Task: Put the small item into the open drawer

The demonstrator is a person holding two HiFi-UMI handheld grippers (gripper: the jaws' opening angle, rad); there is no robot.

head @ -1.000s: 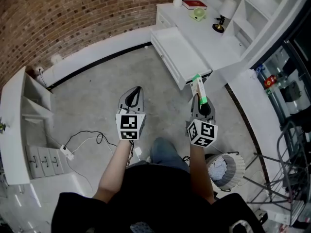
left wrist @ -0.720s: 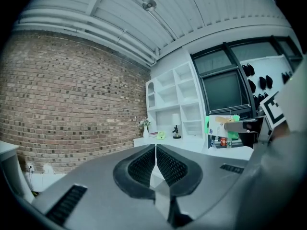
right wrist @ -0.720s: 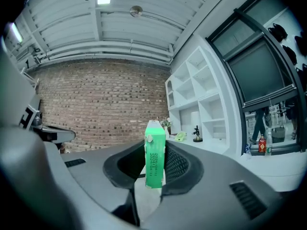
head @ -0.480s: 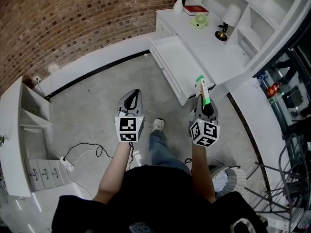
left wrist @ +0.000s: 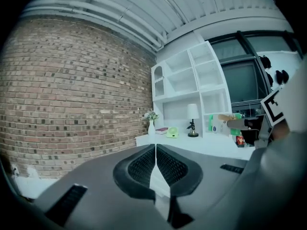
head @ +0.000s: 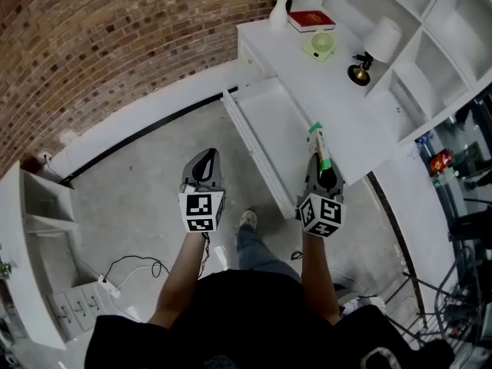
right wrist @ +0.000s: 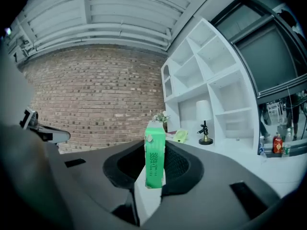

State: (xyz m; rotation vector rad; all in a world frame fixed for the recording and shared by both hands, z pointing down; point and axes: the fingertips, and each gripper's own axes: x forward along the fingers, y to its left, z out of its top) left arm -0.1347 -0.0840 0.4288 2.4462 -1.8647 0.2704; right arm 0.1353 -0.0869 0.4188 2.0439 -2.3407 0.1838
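Green carton (right wrist: pixel 155 155), lettering (right wrist: pixel 152 162) illegible

Dark print runs down the green carton (right wrist: pixel 155 157), too blurred to read.

Green carton in the grip, white drawer pulled out

The small green carton (right wrist: pixel 155 155) (dark print runs down its face, one end white) is pinched between the right gripper's (head: pixel 318 164) jaws and sticks out past their tips. The shallow white drawer (head: pixel 265 125) stands pulled out from the desk (head: pixel 338 91), with the carton near its right side.
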